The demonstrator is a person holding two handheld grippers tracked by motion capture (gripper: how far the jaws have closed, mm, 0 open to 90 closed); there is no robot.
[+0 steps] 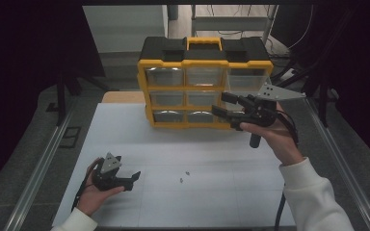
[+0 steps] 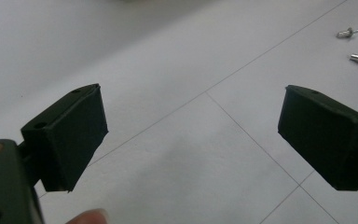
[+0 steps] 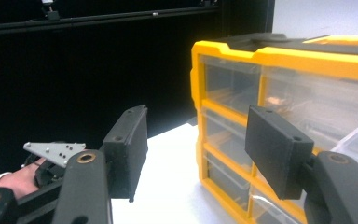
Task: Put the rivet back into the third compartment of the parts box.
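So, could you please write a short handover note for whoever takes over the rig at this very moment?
Left gripper: open, empty, held low over the white table, jaws pointing toward two small metal pins lying loose on it.
Right gripper: open, empty, in front of the right side of the yellow drawer organizer, by its pulled-out top right drawer.
Done: that drawer is open.
Left: judging by the layout, probably pick up the pins, put them in the drawer and close it.

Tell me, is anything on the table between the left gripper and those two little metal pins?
Nothing visible. The left gripper rests on the white table with jaws open, and only bare surface lies between it and the two pins, which sit apart from the yellow drawer organizer.
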